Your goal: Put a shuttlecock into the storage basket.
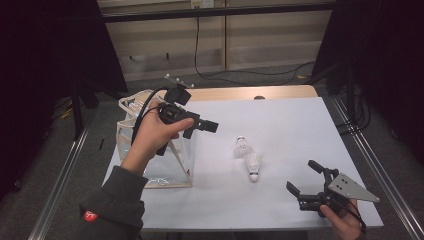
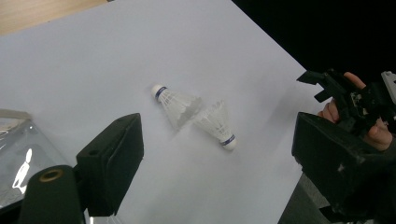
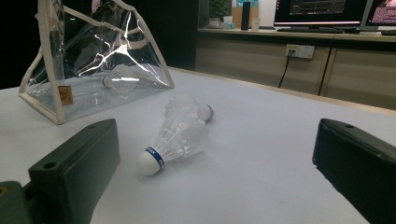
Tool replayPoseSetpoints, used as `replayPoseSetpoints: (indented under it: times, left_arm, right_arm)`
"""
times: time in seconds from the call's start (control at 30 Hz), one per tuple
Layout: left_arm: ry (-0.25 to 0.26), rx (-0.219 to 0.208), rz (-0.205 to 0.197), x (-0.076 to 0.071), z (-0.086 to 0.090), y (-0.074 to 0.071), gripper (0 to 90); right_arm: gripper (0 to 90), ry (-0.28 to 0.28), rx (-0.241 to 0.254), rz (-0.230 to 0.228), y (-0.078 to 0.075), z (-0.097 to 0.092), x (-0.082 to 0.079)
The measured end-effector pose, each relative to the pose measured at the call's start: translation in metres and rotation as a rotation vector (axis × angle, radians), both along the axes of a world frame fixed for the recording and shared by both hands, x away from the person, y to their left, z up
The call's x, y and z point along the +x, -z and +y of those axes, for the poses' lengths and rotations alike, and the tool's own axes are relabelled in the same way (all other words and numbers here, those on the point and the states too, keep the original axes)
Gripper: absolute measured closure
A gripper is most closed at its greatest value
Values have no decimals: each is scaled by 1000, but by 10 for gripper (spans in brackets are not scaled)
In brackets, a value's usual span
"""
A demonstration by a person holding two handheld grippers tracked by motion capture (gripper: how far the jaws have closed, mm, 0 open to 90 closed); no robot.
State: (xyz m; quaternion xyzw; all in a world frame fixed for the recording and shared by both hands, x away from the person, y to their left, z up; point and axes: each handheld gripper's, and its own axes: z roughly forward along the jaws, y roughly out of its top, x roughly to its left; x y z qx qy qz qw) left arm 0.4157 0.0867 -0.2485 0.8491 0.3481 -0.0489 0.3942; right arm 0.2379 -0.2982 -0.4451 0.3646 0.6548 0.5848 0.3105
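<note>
White feathers mark the two shuttlecocks [image 1: 249,157] lying skirt to skirt on the table [image 1: 280,115], between the grippers and right of the clear bag [image 1: 150,150], where one more seems to lie. Each is very light, its skirt crushable and its cork stiff and round, so I judge the cork [image 3: 150,162] or the skirt's base the best hold. Left gripper [image 1: 212,126] hovers with jaws wide and empty. Right gripper [image 1: 306,178] is likewise agape, holding nothing.

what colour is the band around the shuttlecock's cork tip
Blue, around the white cork of the near shuttlecock; it shows best in the right gripper view.
</note>
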Motion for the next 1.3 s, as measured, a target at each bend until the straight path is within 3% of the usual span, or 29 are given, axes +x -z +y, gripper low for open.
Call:
replayPoseSetpoints:
  times: [1.3]
  left_arm:
    - [63,-16,3,-16,-19,28,135]
  right_arm:
    - [7,-3,-2,-4,0,0,0]
